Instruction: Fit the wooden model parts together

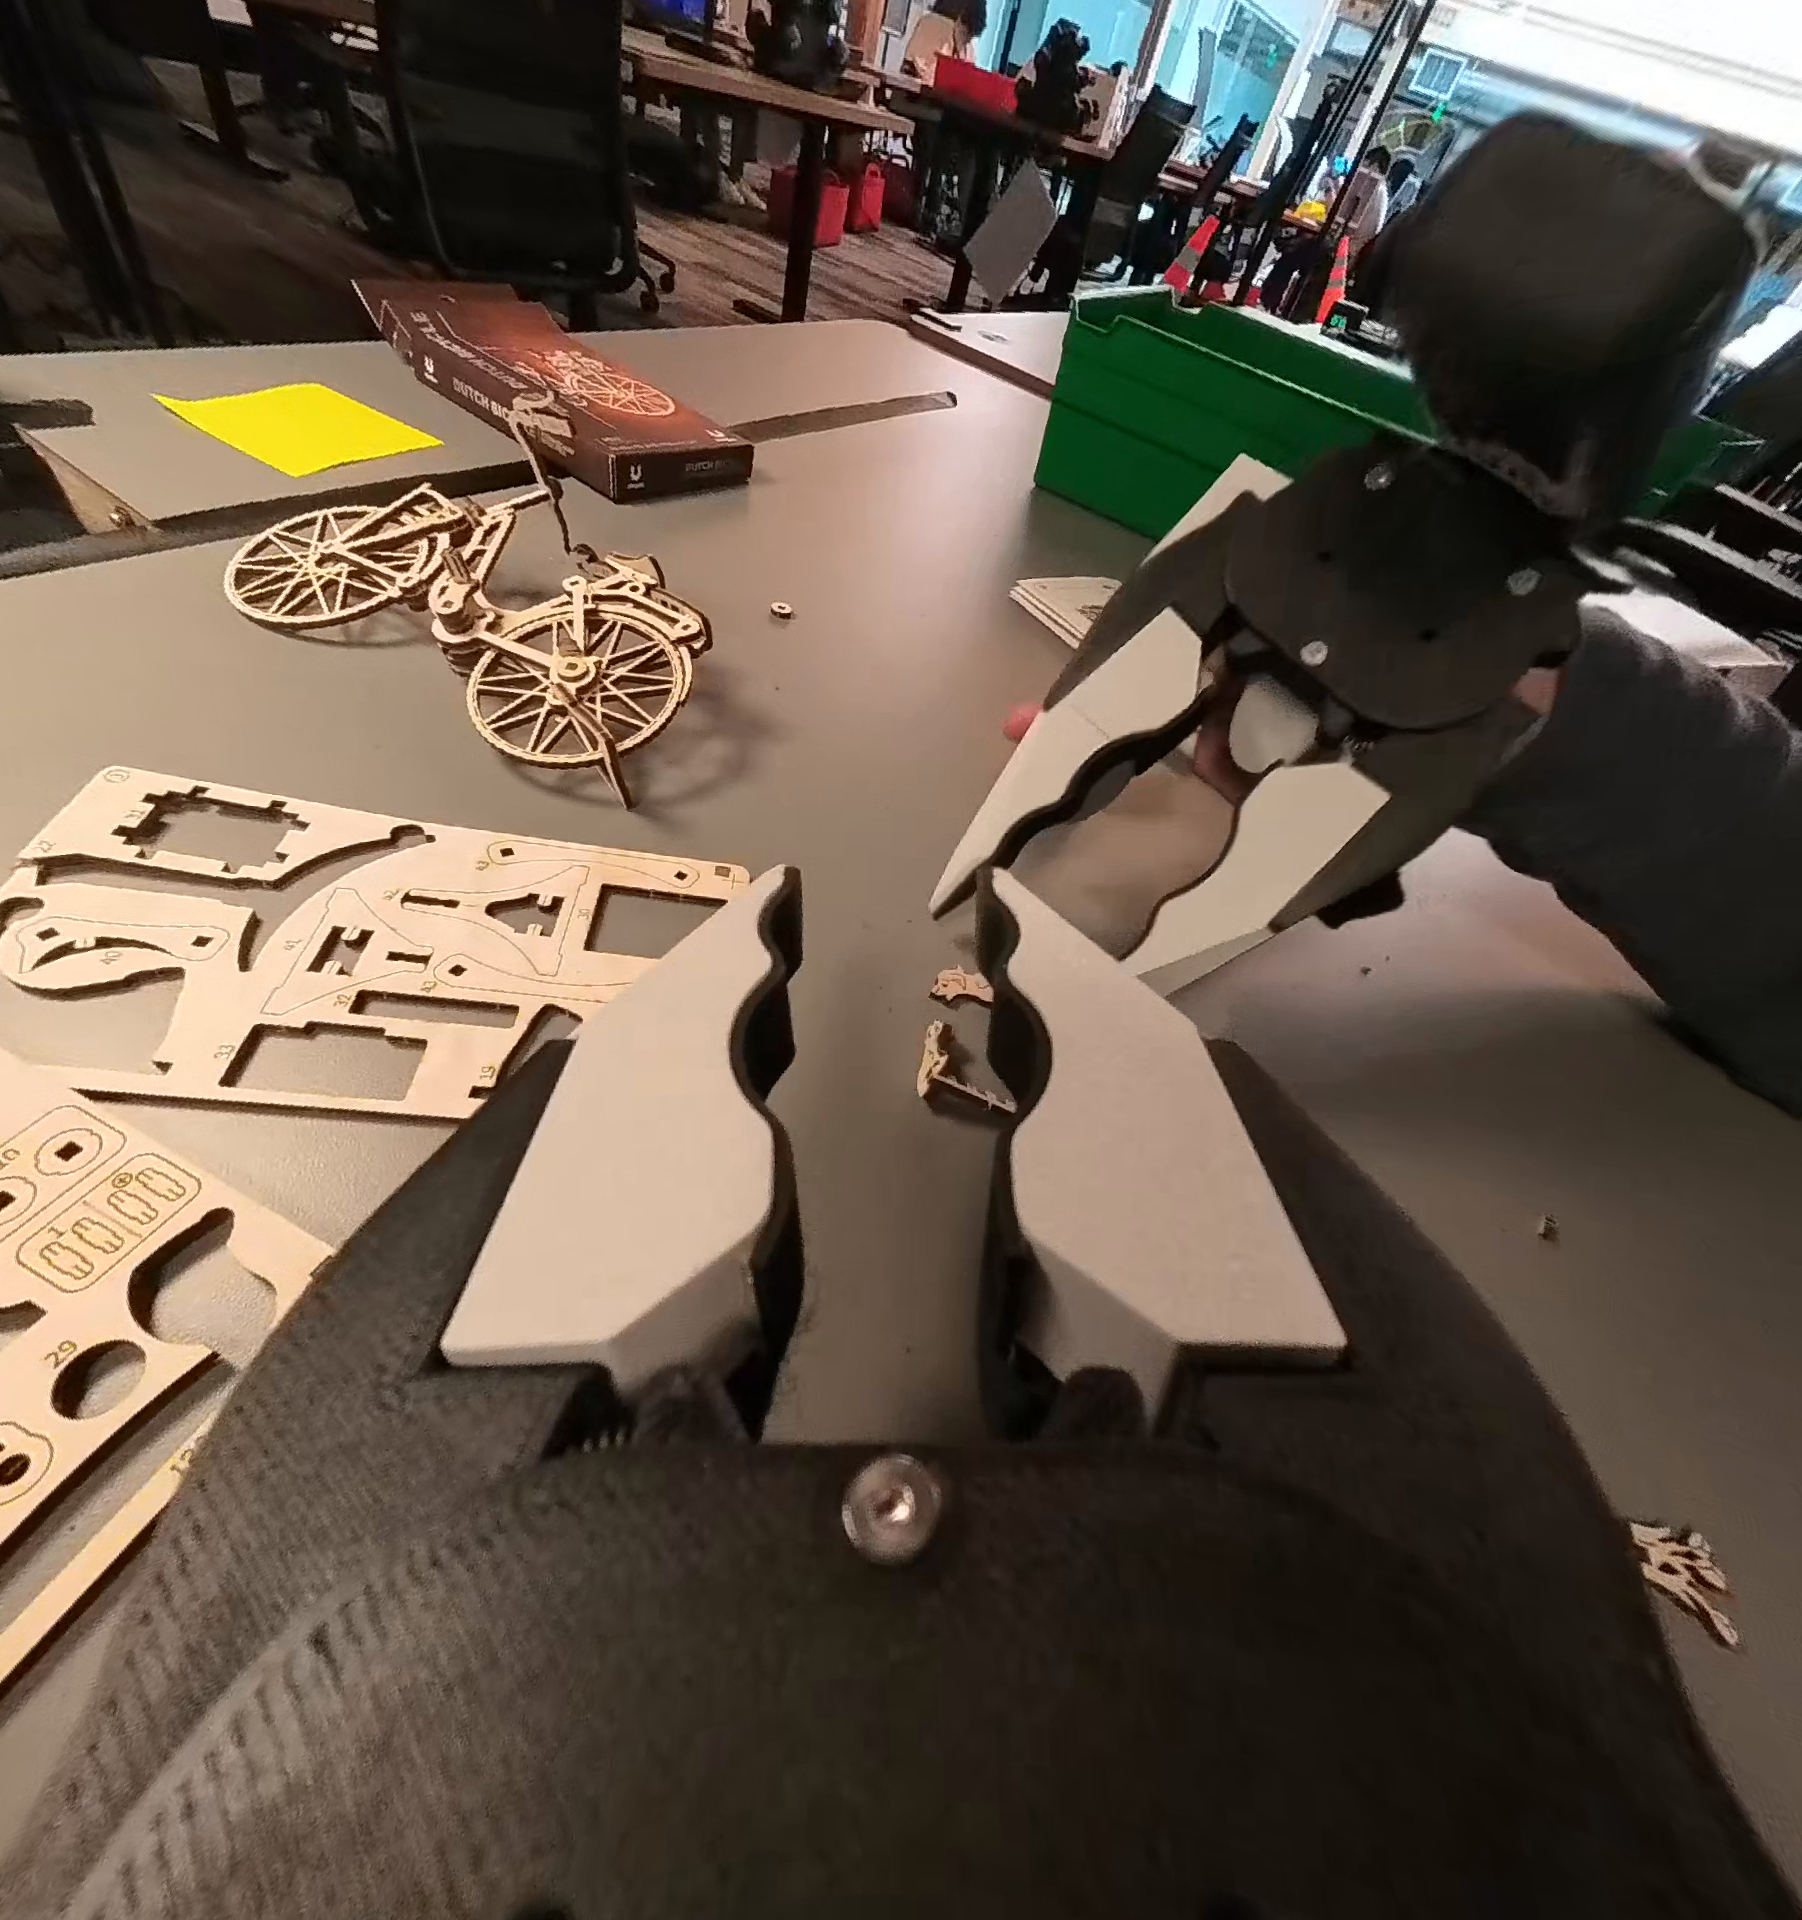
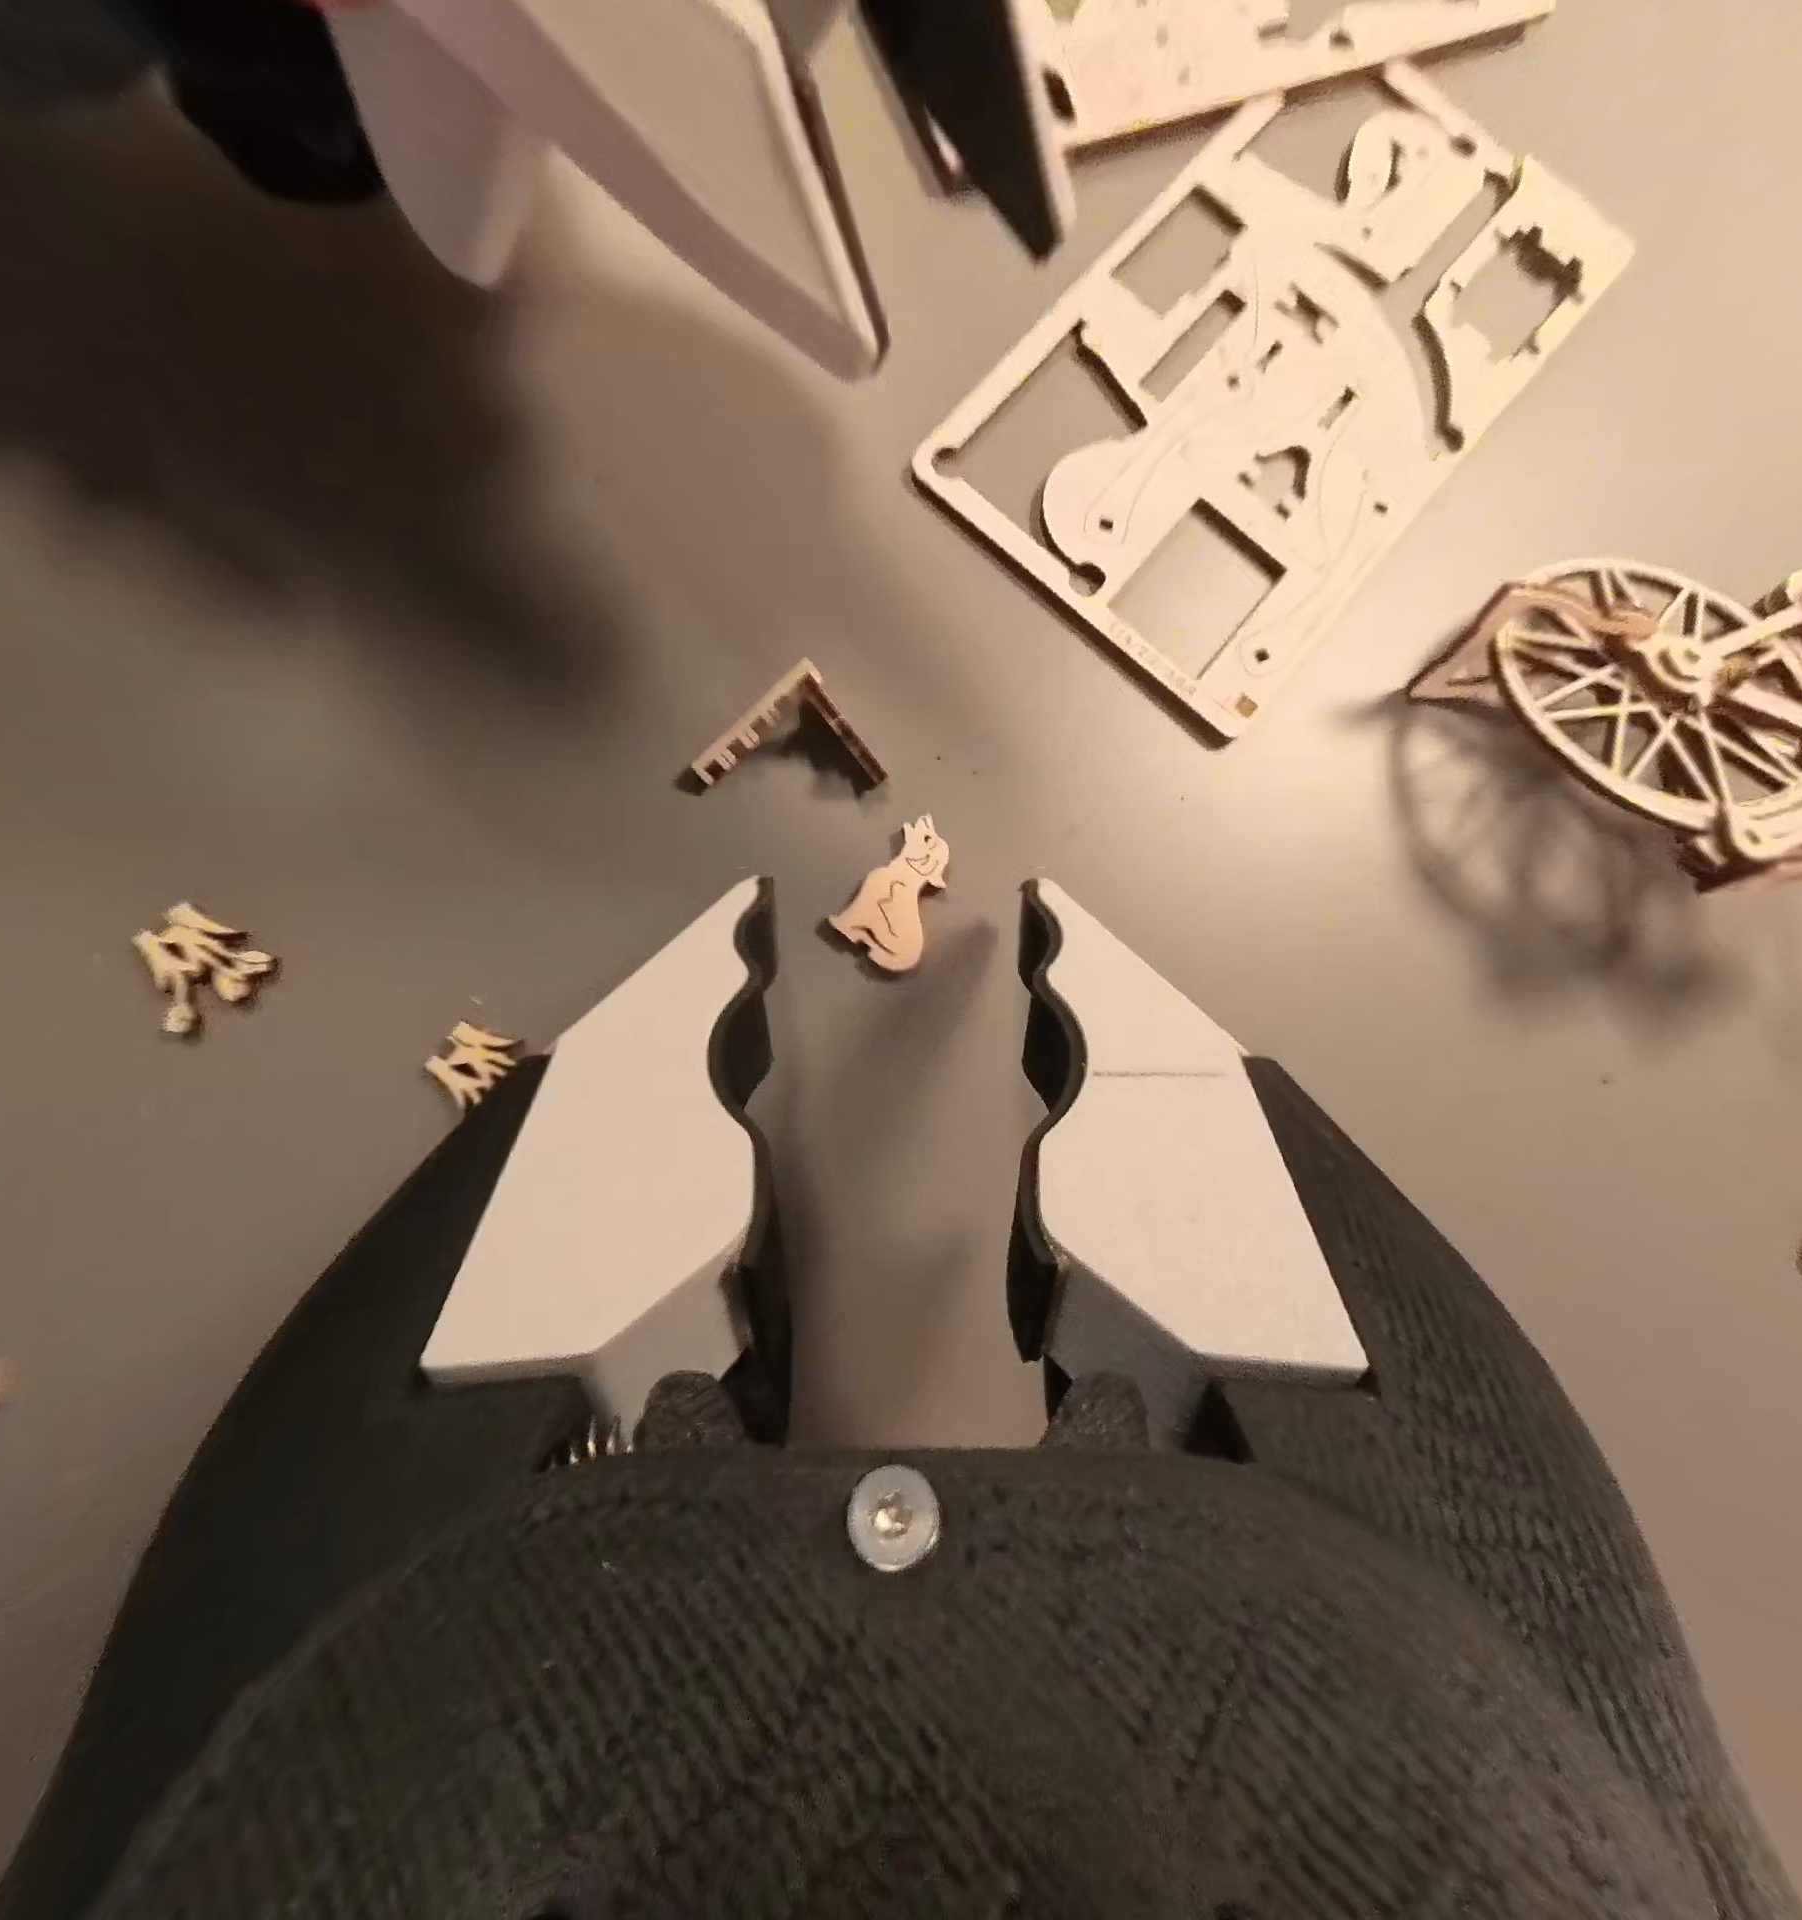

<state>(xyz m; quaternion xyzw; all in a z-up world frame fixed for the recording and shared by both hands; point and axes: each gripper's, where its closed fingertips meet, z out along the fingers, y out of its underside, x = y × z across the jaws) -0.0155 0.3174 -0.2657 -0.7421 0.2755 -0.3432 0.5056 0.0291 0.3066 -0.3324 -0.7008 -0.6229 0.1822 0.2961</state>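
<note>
Right wrist view: both grippers hover empty over two tiny wooden parts on the grey desk [image 2: 357, 623].

Jaws of the right gripper [image 2: 897, 899] are spread, framing the flat cat piece [image 2: 892, 914]; the left gripper [image 1: 892, 914] is likewise released, near the notched corner piece [image 2: 788, 732]. Lying flush, the thin cat could skid or flip when pinched, I judge, or snap. Nearby sit the cut-out sheet [image 2: 1281, 405], the finished bicycle [image 2: 1686, 707] and loose scraps [image 2: 201, 961]; the grippers themselves crowd each other.
</note>
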